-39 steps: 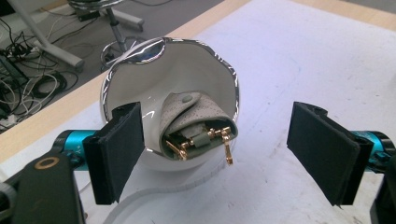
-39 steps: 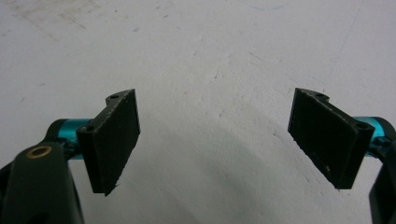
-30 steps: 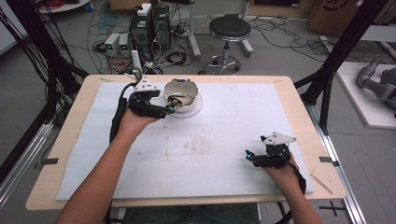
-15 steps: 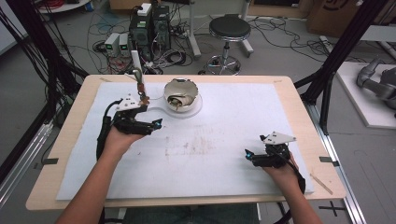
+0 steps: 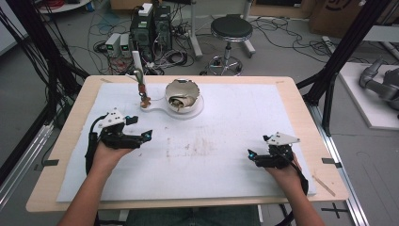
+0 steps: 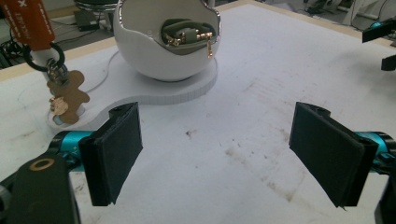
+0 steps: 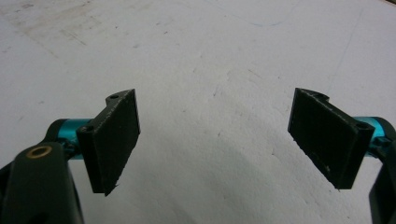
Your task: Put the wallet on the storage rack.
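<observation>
Both grippers, left [image 5: 147, 135] and right [image 5: 251, 154], spread wide and empty (resting, likely between steps), well apart from the bowl [image 5: 182, 95].

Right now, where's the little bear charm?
In the left gripper view the bear charm hangs at upper left from an orange strap, just left of the white bowl, beyond the open jaws.

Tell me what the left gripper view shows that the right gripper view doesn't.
Left gripper view: a white ball-shaped holder with gold jewellery inside, standing on a flat white base, and a bear-shaped charm hanging on an orange strap. Right gripper view: bare white table cover between the jaws. Both: two black jaws standing wide apart, holding nothing, over the cover.
</observation>
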Available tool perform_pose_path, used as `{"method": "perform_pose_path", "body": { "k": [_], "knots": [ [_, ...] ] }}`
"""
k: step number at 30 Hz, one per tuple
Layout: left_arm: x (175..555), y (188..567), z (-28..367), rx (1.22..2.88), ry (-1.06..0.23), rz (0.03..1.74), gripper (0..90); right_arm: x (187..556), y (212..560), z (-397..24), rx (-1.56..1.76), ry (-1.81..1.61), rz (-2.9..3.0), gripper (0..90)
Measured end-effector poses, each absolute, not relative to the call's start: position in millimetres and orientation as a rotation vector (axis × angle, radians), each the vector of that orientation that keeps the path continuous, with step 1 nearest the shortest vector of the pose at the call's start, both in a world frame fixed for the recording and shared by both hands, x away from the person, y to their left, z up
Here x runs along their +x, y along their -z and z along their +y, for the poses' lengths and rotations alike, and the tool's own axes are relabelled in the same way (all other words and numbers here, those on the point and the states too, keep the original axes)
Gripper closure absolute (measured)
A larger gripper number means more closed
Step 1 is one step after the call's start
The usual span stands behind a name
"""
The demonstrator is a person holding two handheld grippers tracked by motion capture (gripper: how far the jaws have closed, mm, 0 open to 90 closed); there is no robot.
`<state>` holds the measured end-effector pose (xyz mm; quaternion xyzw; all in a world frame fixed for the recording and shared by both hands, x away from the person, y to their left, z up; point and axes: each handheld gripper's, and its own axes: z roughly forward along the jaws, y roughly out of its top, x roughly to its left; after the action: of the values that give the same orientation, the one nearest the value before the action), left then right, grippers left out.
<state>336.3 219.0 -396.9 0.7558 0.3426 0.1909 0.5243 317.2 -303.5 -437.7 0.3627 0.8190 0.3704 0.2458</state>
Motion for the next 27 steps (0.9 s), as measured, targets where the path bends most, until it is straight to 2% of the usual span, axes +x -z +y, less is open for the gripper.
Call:
{"method": "perform_pose_path", "body": {
  "k": [10,27],
  "knots": [
    [330.2,412.6,243.8,1.747,-0.455,0.847,17.1,318.8,436.9,-311.0,1.028,-1.038,2.2,16.9],
    [326.8,420.8,233.5,1.798,-0.448,0.826,17.1,321.3,435.4,-315.1,1.046,-1.041,2.178,16.9]
  ]
}}
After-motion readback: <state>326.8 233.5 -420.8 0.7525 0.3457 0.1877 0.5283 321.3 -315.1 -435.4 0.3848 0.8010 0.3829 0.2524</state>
